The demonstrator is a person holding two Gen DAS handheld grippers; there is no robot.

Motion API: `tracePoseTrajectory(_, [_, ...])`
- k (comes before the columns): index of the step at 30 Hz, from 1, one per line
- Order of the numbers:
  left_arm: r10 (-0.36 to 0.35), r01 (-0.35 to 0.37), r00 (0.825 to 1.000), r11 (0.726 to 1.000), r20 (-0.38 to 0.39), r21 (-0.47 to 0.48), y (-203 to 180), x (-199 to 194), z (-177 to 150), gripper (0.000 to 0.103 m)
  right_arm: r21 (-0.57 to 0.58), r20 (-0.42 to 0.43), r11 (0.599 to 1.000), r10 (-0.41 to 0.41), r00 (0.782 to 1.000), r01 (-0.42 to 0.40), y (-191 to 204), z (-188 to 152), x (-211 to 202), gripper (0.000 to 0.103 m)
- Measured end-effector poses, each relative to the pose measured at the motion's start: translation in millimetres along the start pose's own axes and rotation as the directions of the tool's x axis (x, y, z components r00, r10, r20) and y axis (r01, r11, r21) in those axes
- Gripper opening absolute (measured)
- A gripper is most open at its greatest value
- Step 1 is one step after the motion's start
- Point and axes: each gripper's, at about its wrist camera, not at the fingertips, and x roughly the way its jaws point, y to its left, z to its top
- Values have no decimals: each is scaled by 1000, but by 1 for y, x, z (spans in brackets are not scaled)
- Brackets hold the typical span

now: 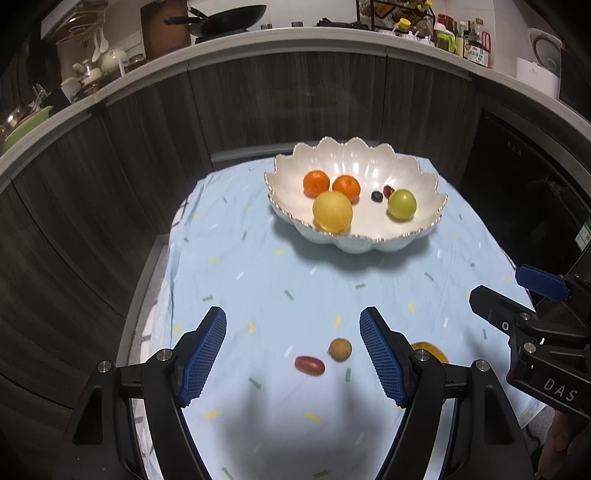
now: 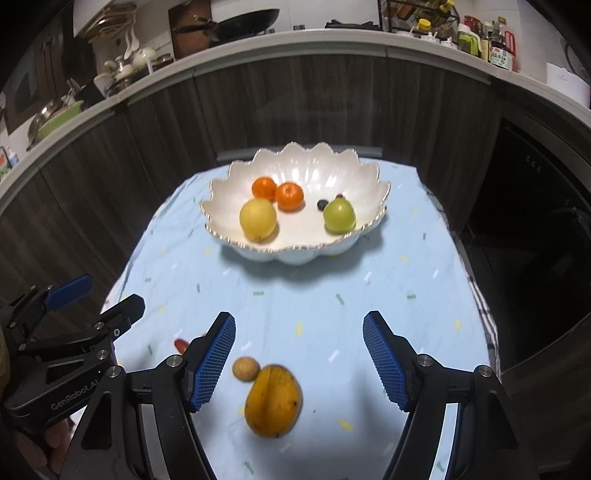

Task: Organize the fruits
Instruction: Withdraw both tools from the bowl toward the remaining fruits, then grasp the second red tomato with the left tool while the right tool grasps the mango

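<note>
A white scalloped bowl [image 1: 413, 177] [image 2: 365, 184] stands at the far side of the table and holds two oranges [image 1: 316, 182], a yellow fruit [image 1: 332, 211], a green fruit [image 1: 402, 204] and two small dark berries [image 1: 376, 196]. On the blue cloth near me lie a red date [image 1: 309, 365], a small tan round fruit [image 1: 340, 349] [image 2: 246, 368] and a yellow mango [image 2: 273, 400]. My left gripper [image 1: 293, 356] hangs open above the date and tan fruit. My right gripper [image 2: 299, 362] hangs open above the mango. Nothing is held.
The light blue patterned cloth [image 1: 258, 266] covers a small table with dark wood cabinet fronts behind it. A counter above carries a wok [image 1: 225, 18], bottles [image 1: 476, 44] and dishes. The table edges fall off close at left and right.
</note>
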Motion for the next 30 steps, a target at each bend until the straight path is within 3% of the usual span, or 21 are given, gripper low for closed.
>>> tracePoseTrajectory(12, [-30,32,997,999,-74,33,-6,26,-29,74,-16,-102,1000,-5,995,3,5,-27,21,72])
tracePoseTrajectory(30, [-35,41,986,999,-161,34,0,64,-52,70,0,-279,1000,-6,960,7,15,-52,63,72])
